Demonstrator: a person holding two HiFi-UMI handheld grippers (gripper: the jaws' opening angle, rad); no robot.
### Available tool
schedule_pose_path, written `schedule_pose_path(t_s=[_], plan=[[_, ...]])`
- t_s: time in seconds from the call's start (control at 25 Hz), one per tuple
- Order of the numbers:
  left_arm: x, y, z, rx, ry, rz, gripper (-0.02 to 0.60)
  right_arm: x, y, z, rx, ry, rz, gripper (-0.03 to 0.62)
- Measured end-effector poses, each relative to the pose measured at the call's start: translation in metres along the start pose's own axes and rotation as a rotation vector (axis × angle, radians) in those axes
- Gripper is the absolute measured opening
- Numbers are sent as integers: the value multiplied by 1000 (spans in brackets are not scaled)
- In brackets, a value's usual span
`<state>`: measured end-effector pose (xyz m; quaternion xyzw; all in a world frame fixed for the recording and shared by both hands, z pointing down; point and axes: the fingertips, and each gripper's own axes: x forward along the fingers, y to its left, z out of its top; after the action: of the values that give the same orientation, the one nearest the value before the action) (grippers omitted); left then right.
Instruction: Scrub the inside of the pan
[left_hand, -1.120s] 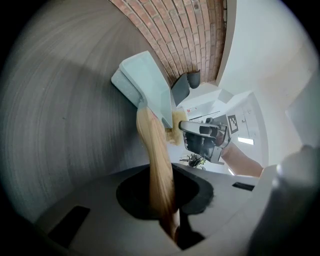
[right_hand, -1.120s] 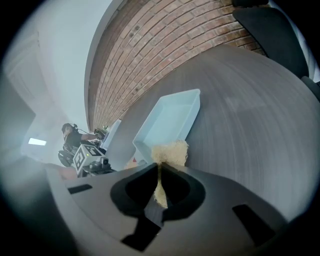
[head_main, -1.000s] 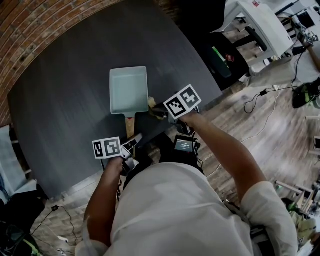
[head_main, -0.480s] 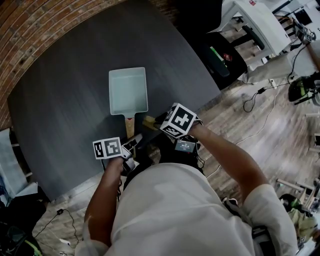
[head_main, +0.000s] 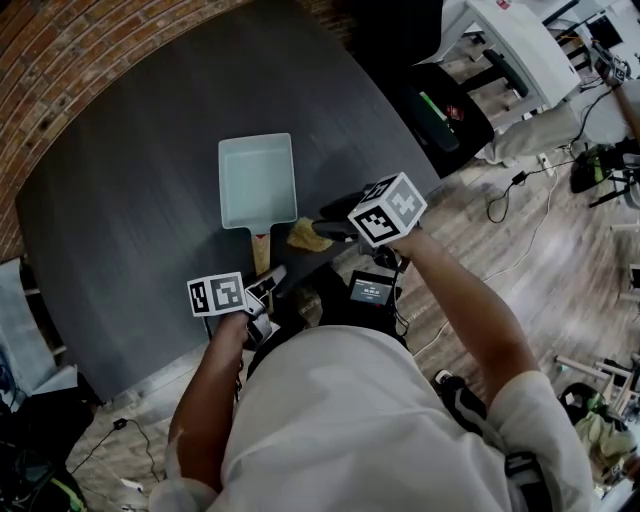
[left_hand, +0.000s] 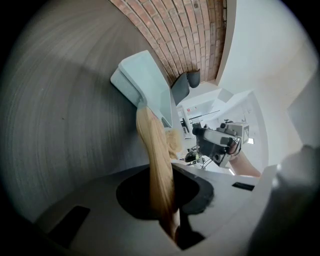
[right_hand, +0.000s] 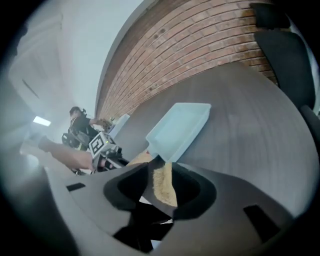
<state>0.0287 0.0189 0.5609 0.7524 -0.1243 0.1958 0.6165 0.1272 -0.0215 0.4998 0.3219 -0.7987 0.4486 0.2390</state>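
Note:
A pale mint rectangular pan (head_main: 258, 180) lies flat on the dark grey table (head_main: 130, 200), its wooden handle (head_main: 259, 252) pointing toward me. My left gripper (head_main: 262, 290) is shut on the end of that handle (left_hand: 159, 185). A tan sponge (head_main: 305, 236) sits beside the pan's near right corner. My right gripper (head_main: 332, 226) is just right of it, jaws opening. In the right gripper view the sponge (right_hand: 163, 187) stands on edge between the parted jaws, in front of the pan (right_hand: 180, 127). The pan's inside looks bare.
The table's curved edge runs close to my body, with wooden floor and cables (head_main: 520, 200) to the right. A black case (head_main: 445, 110) and a white stand (head_main: 520, 50) stand off the table's right side. A brick wall (head_main: 60, 50) borders the far left.
My right gripper drew back from the pan's corner and swung right, its jaws parting off the sponge. The sponge stays near the pan's near right corner. My left gripper and the pan have not moved.

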Motion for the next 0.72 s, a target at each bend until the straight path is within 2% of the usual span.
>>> schedule_pose_path(t_s=[0.12,0.2,0.24,0.28,0.36,0.44,0.48,0.6,0.72], plan=[[0,-1,0,-3,0,4,49,-5,-44,0,132,-33,-95,118],[0,-2,0,-5,1,6,49,-6,-52,-4,113,-31,-156,119],[0,-2,0,-5,3,7,49,-6,-47,-6,50,-24,-181,131],[1,-1,0,-4,4,7,49,-4,-39,-9,-37,-5,-203,175],[1,-1,1,-4,6,5,49,3,-26,-20,-228,56,-249,298],[1,0,1,-5,5,3,49,15,-22,-33,-342,119,-268,346],[1,0,1,-5,5,3,49,21,-21,-37,-348,140,-257,356],[1,0,0,-4,8,4,49,38,-23,-38,-278,166,-209,362],[1,0,0,-3,12,6,49,50,-32,-37,-228,209,-202,364]])
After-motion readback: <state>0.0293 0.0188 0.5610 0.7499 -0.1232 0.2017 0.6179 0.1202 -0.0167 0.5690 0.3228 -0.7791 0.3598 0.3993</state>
